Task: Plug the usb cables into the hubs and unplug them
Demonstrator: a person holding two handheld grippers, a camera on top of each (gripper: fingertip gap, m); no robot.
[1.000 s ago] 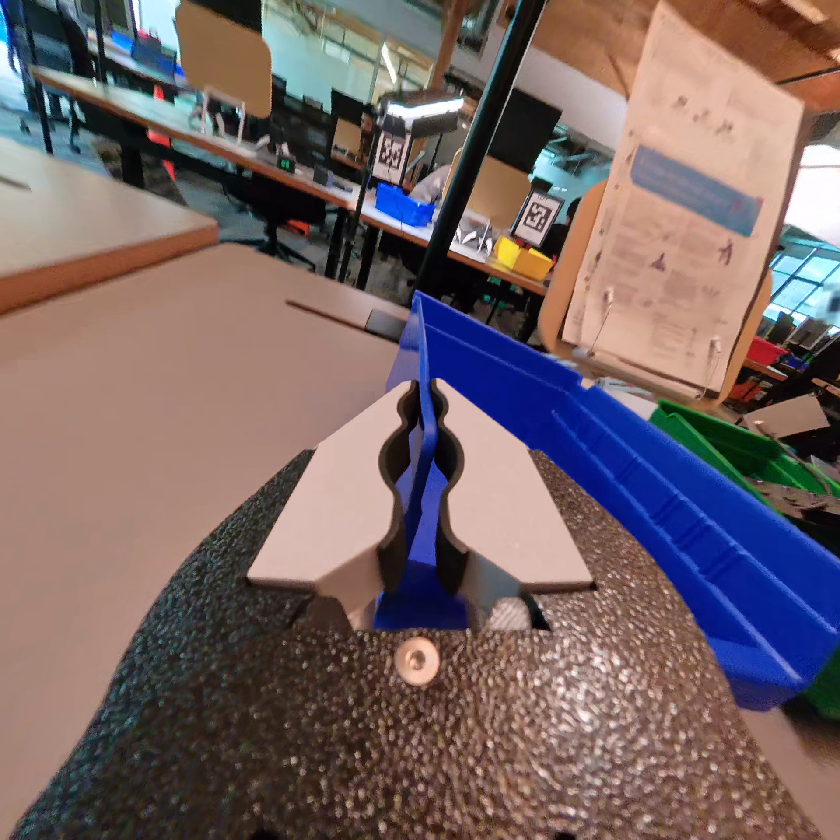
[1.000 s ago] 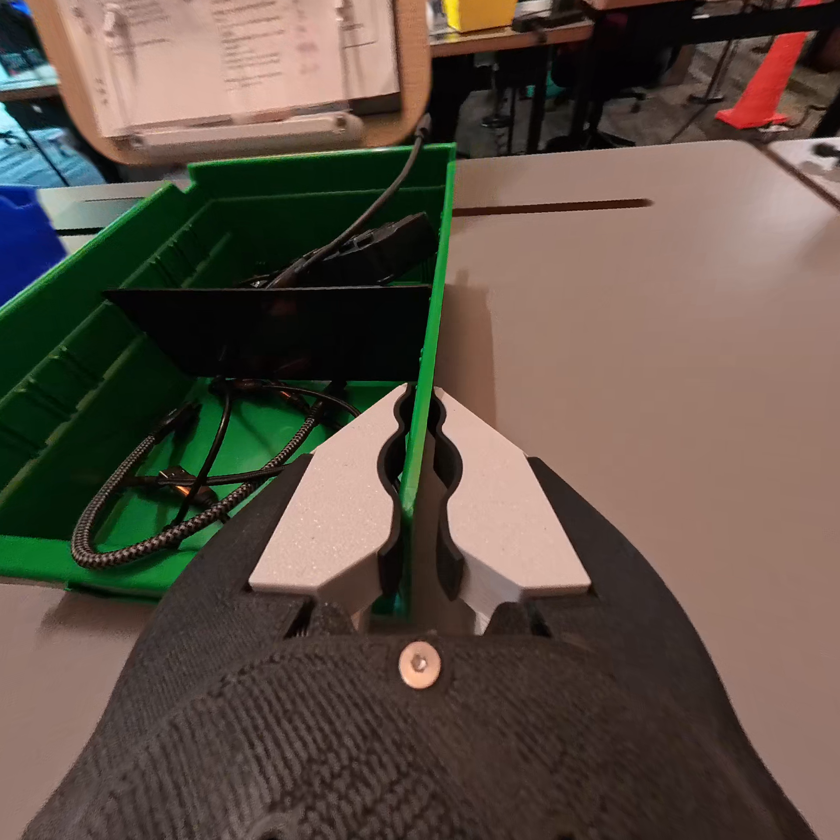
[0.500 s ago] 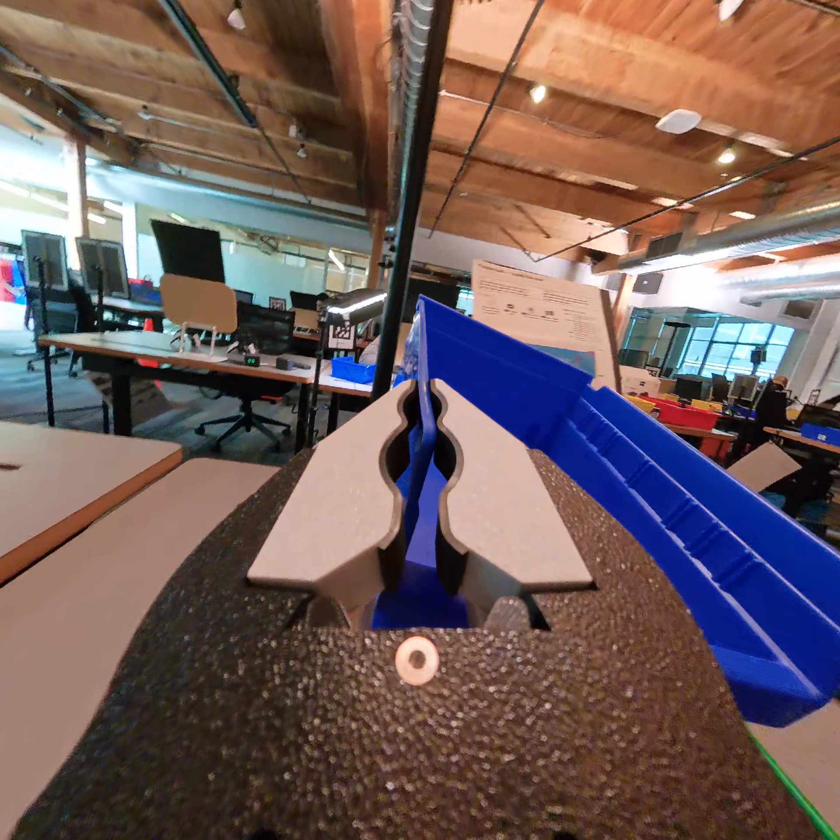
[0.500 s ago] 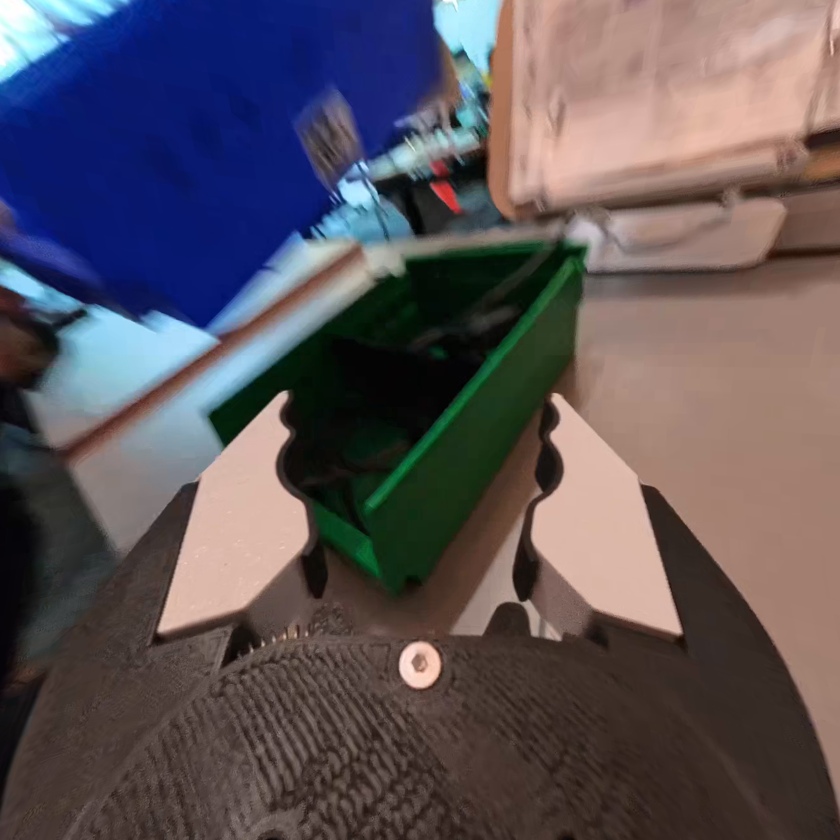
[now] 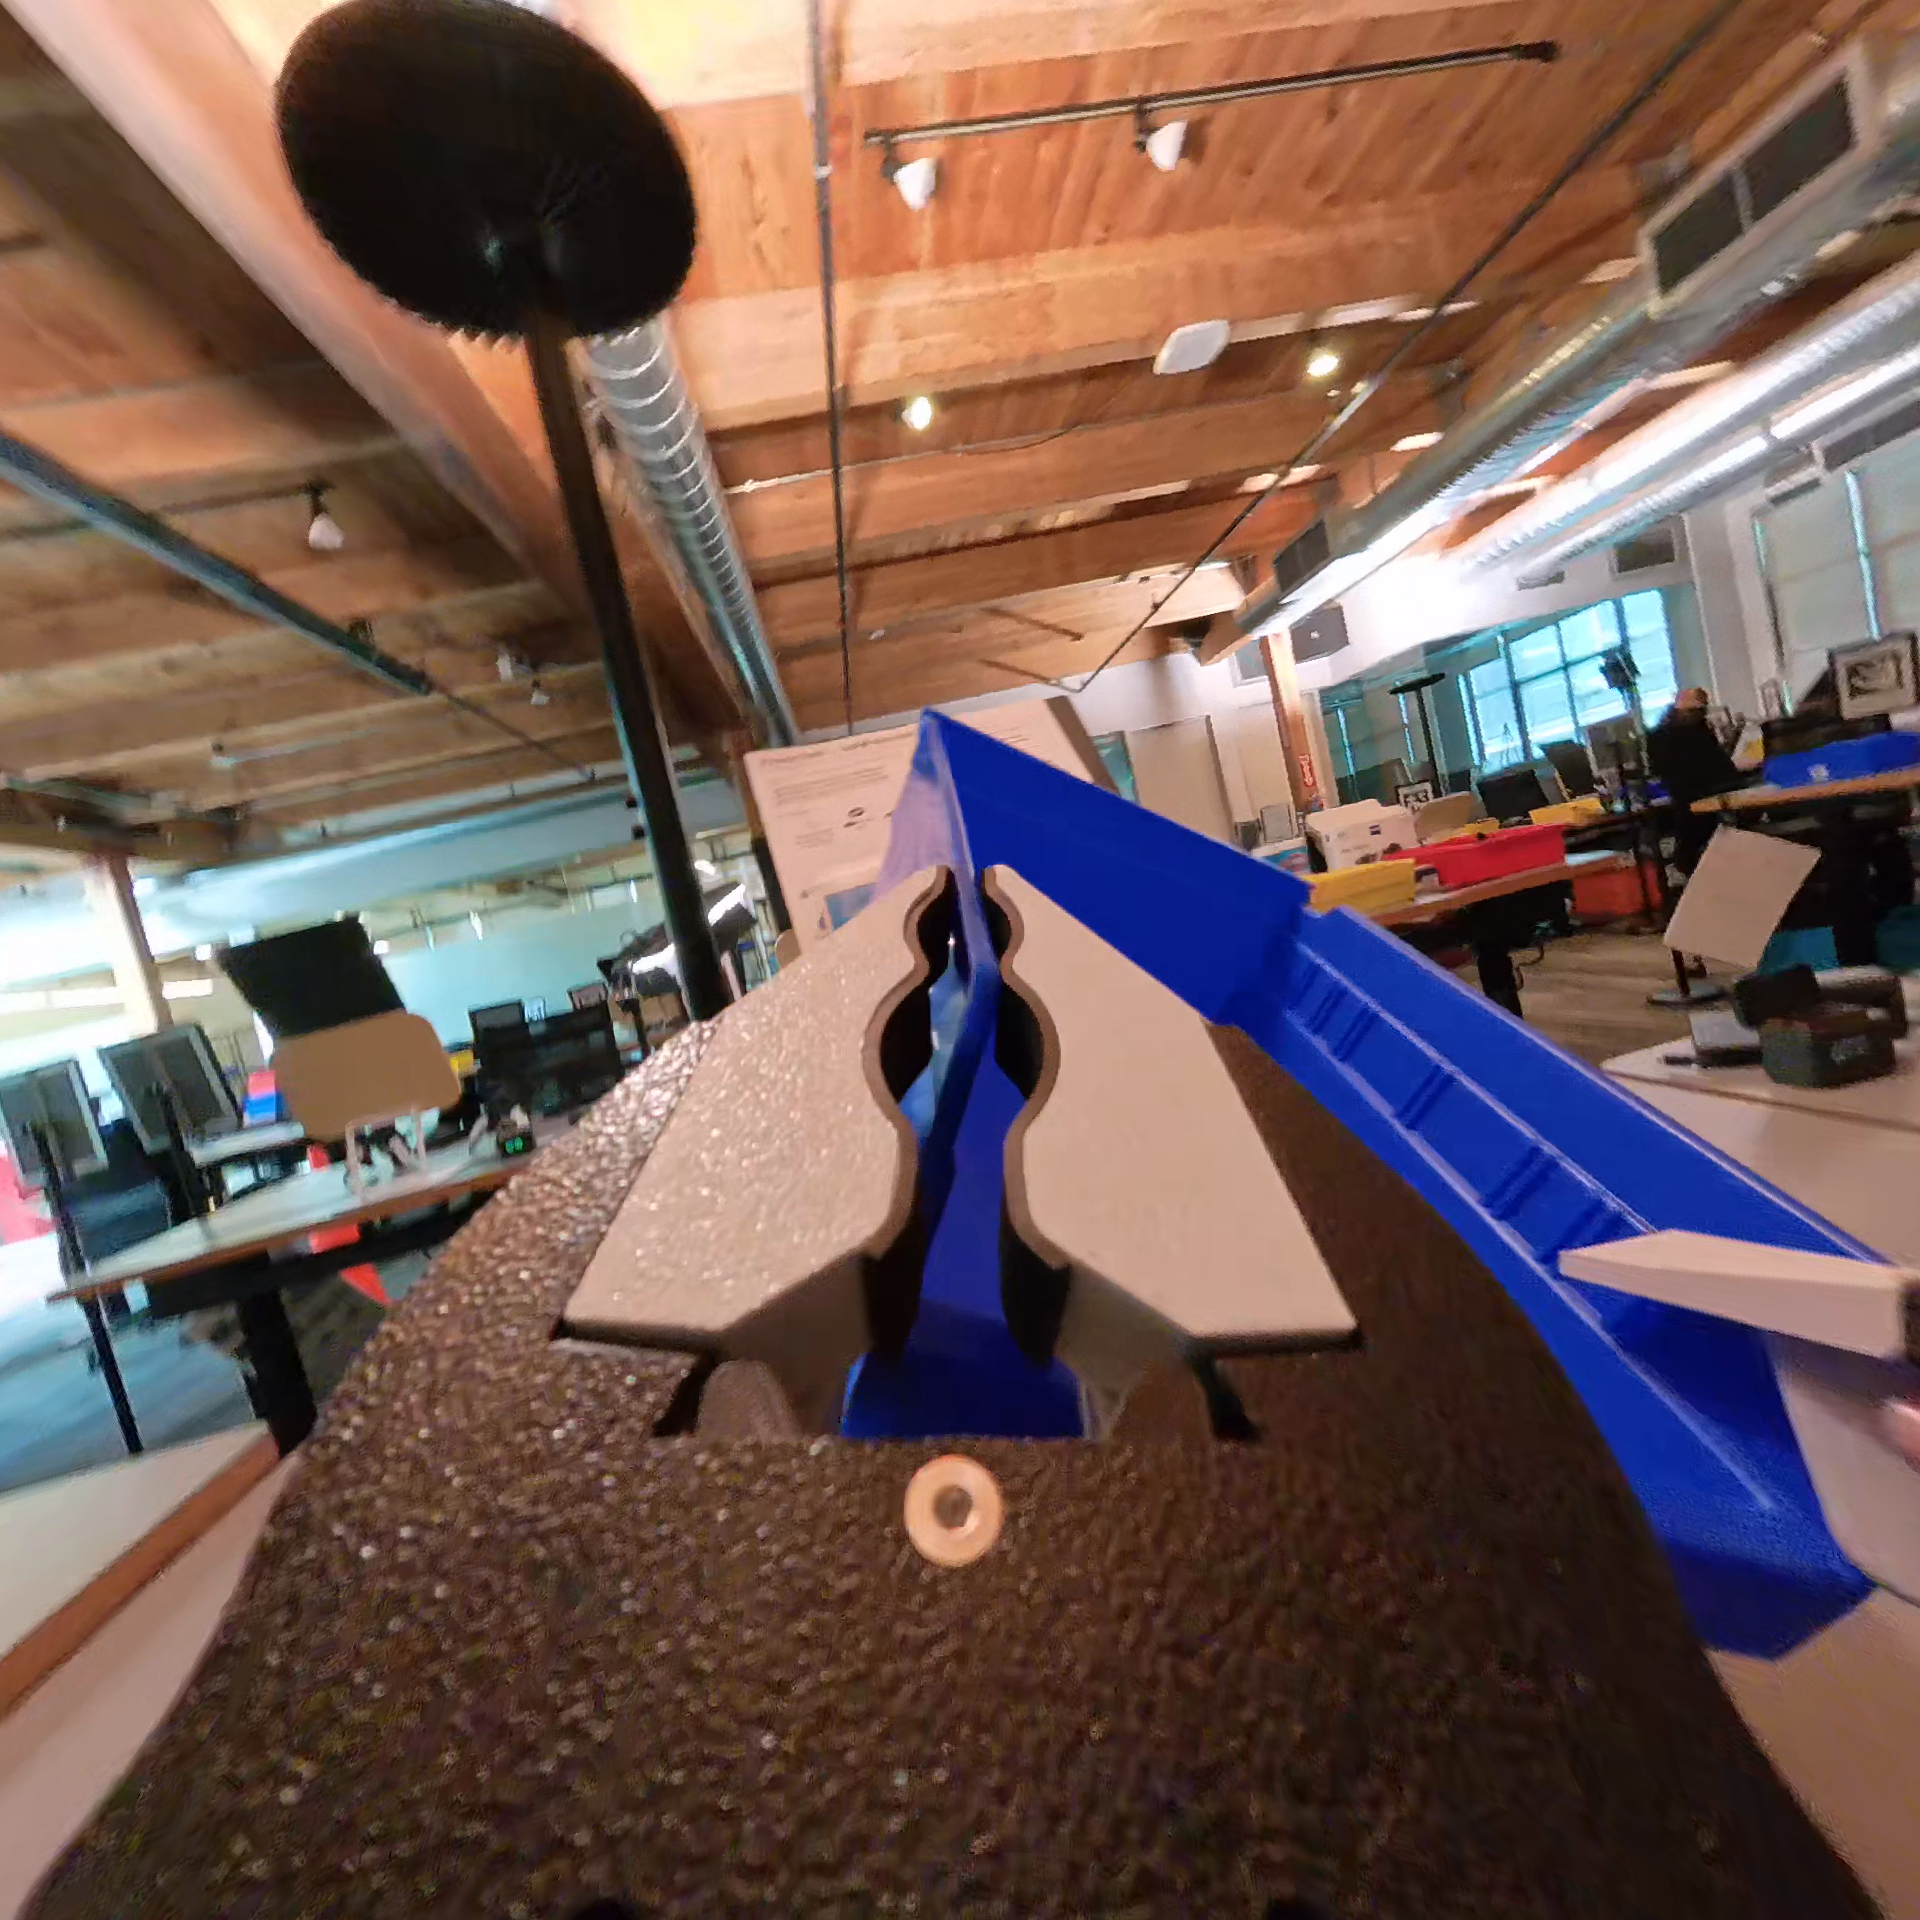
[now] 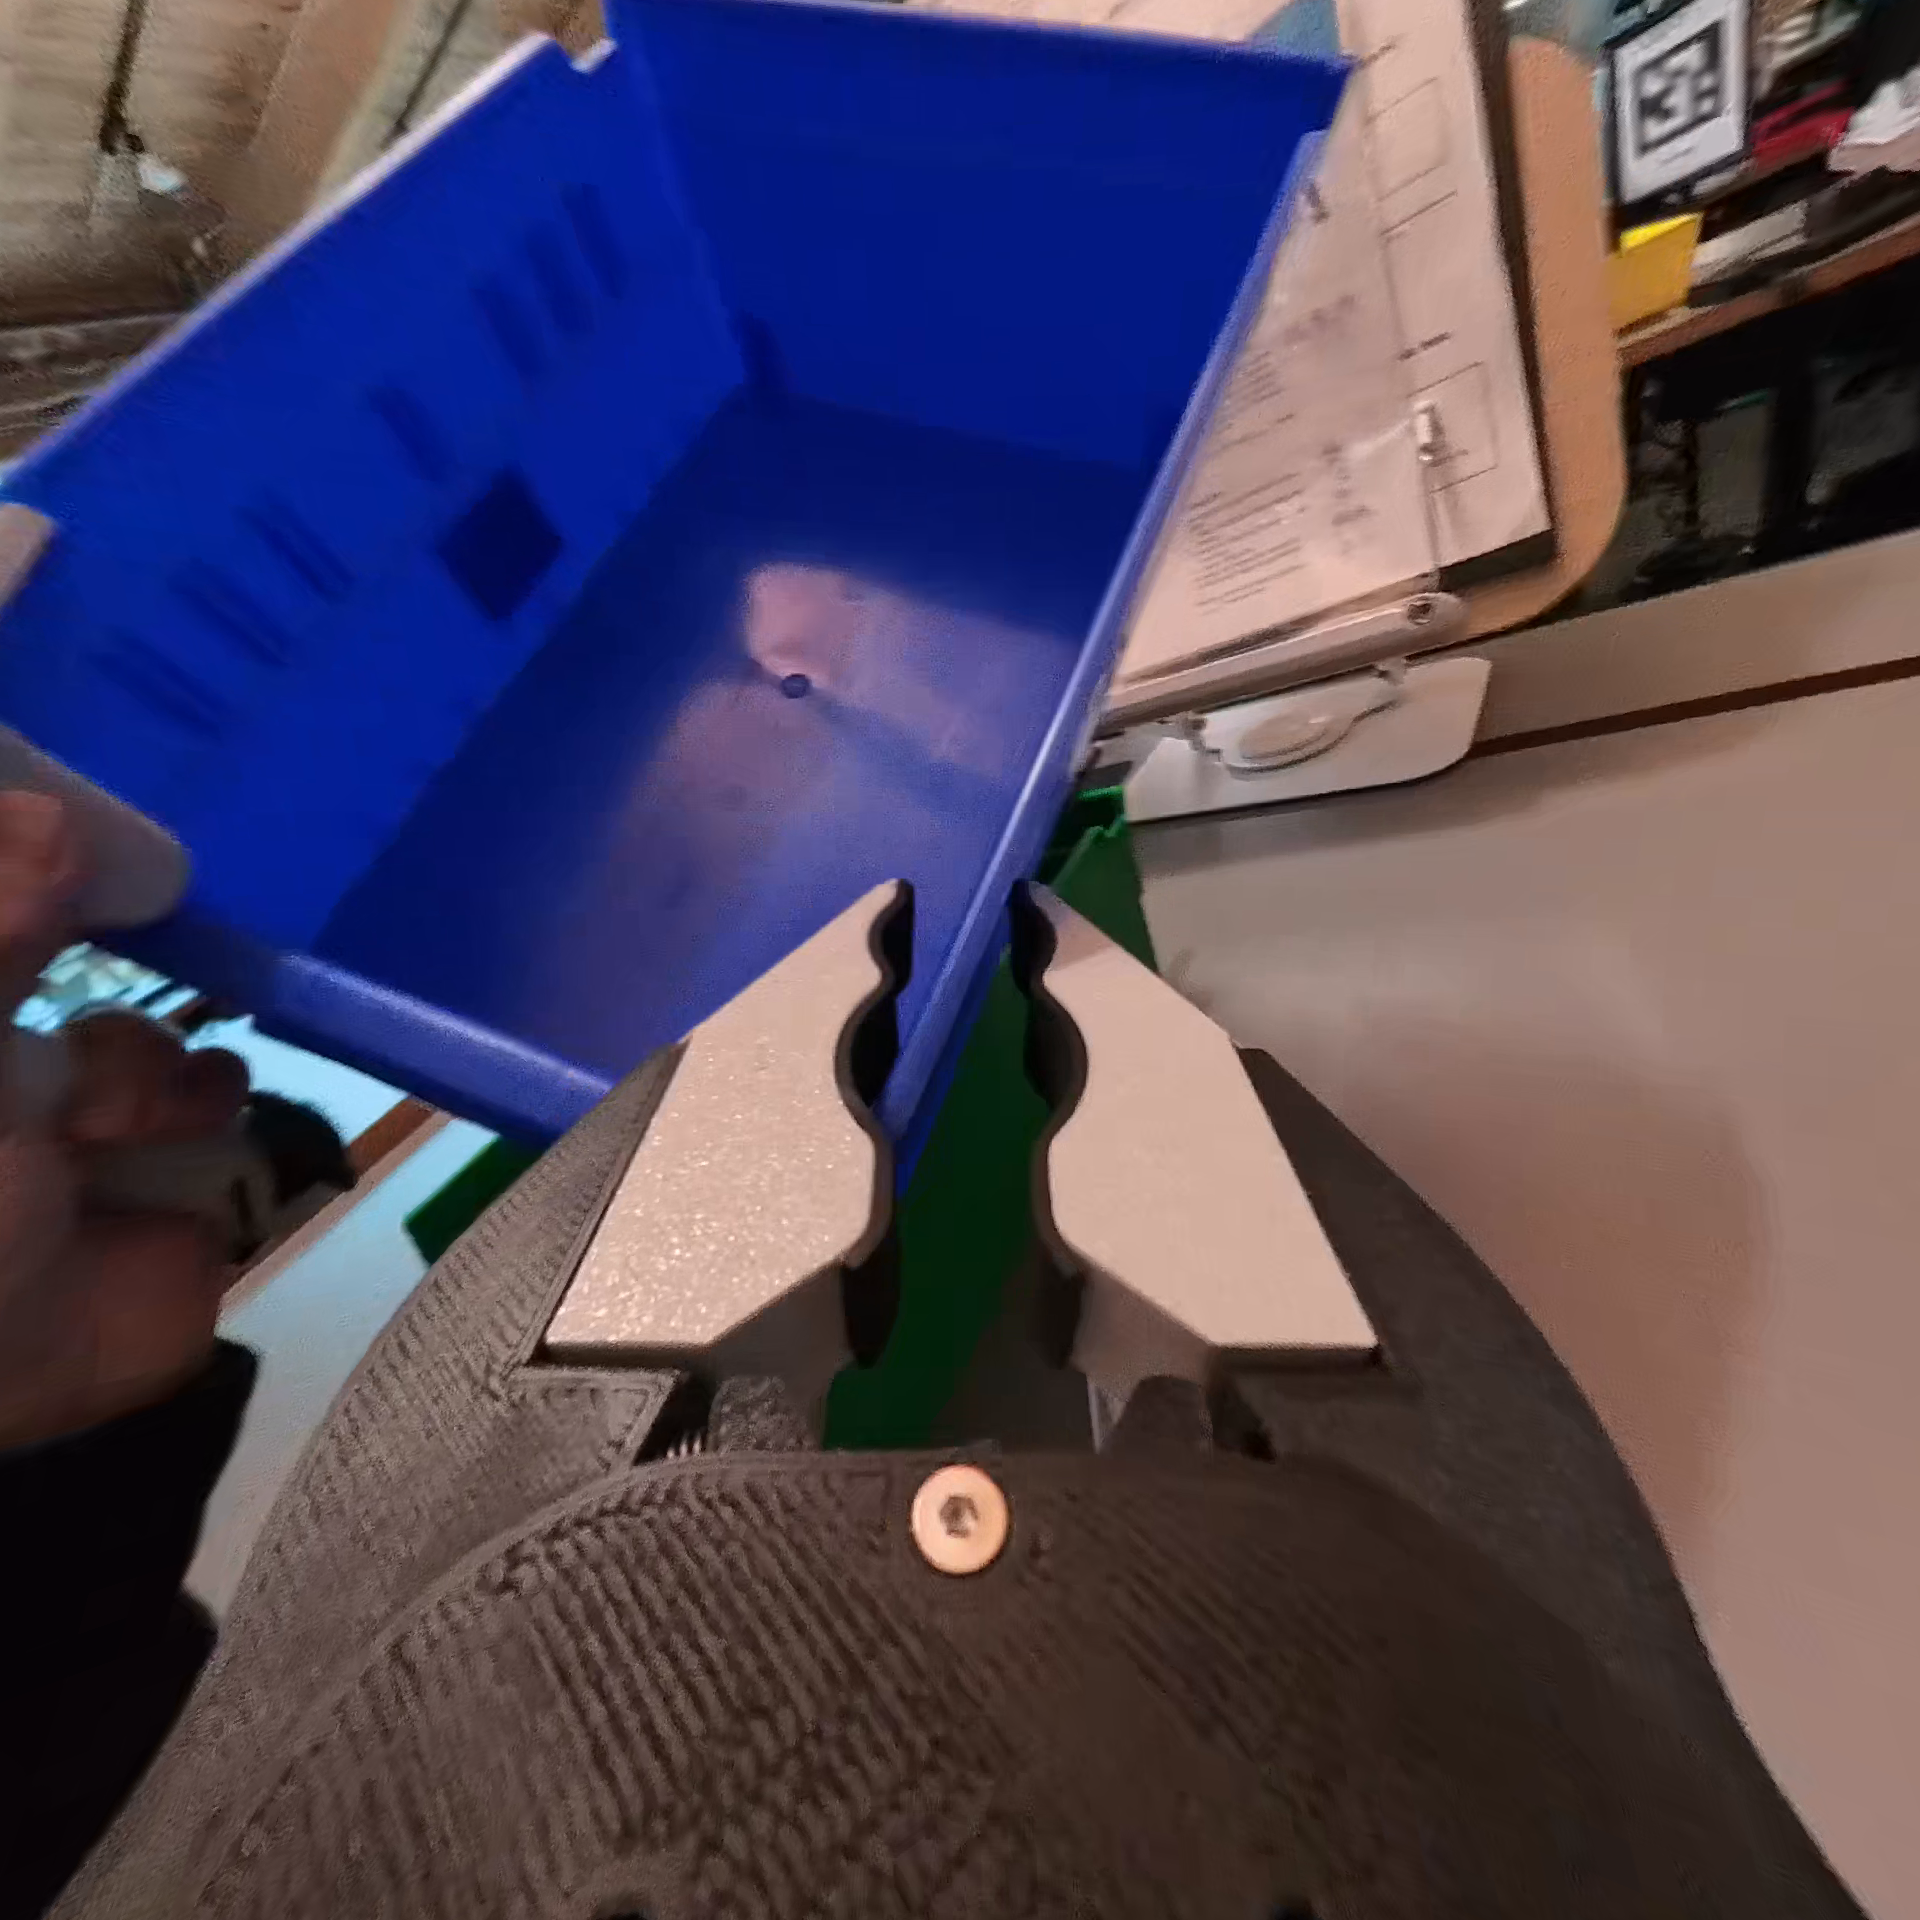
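My left gripper (image 5: 966,883) is shut on one thin side wall of a blue bin (image 5: 1455,1122) and holds it raised and tilted, against the ceiling. In the right wrist view the blue bin (image 6: 831,312) is empty. My right gripper (image 6: 961,894) straddles its near right wall with the jaws narrow; the wall lies against the left finger, with a gap to the right one. One of the right gripper's fingers (image 5: 1745,1299) shows at the bin's far wall in the left wrist view. No cable or hub is in view.
A green bin (image 6: 966,1299) sits on the grey table (image 6: 1507,1039) under the blue bin. A clipboard stand with papers (image 6: 1351,416) stands behind. A hand (image 6: 94,1195) is at the left. A black pole (image 5: 623,675) rises ahead of the left gripper.
The left gripper lifted and tilted the blue bin upward. The right gripper let go of the green bin's wall, opened wide, moved to the blue bin and narrowed around its right wall.
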